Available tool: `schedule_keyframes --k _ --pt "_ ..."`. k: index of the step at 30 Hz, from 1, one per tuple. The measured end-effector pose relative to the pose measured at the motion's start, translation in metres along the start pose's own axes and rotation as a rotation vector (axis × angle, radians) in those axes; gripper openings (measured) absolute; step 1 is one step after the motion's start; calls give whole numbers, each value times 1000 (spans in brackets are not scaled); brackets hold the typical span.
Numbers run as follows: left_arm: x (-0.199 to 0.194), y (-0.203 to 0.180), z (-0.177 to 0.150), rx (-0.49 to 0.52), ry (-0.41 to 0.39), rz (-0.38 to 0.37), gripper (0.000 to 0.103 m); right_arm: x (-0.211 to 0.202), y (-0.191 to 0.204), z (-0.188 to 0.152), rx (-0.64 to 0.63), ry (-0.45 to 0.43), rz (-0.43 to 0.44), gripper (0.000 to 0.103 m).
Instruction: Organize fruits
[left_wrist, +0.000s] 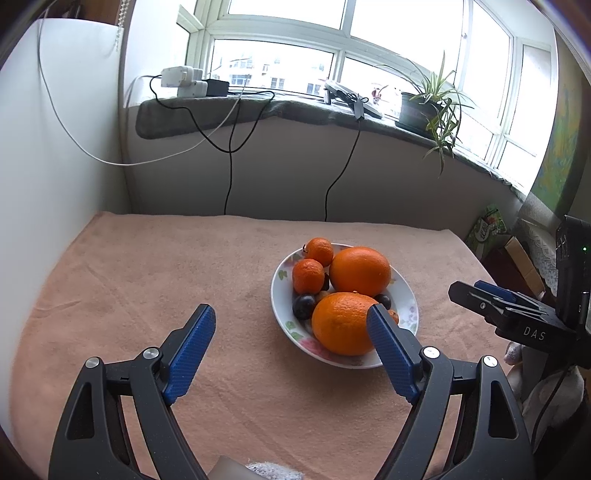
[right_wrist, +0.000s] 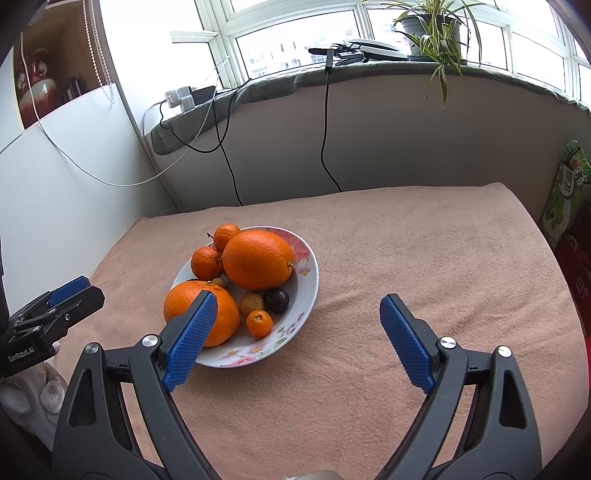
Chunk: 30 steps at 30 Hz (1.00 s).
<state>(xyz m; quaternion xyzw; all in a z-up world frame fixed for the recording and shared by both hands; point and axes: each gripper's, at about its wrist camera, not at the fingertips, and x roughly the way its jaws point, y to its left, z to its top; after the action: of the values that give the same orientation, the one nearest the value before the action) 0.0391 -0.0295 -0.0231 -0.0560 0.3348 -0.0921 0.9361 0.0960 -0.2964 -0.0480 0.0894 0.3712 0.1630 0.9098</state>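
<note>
A white floral bowl on the pink towel holds two big oranges, two tangerines, dark plums, a small brown fruit and a tiny orange one. My left gripper is open and empty, hovering left of and in front of the bowl. My right gripper is open and empty, in front of and to the right of the bowl. Each gripper also shows at the edge of the other's view, the right one and the left one.
The pink towel covers the table up to a wall. Above is a windowsill with a potted plant, chargers and hanging cables. Boxes stand off the table's right edge.
</note>
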Motion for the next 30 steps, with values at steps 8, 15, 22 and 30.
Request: schedule_keyframes --k 8,15,22,30 --pt "-1 -2 0 2 -7 5 84 -1 -1 -2 12 3 3 92" --pt "-2 -4 0 6 -10 10 84 0 -1 -2 14 8 5 92" --pt "-3 -5 -1 6 -19 5 84 4 -3 -6 23 28 8 92" --pt "-3 -7 -2 17 -30 7 84 3 -8 -6 42 27 6 92"
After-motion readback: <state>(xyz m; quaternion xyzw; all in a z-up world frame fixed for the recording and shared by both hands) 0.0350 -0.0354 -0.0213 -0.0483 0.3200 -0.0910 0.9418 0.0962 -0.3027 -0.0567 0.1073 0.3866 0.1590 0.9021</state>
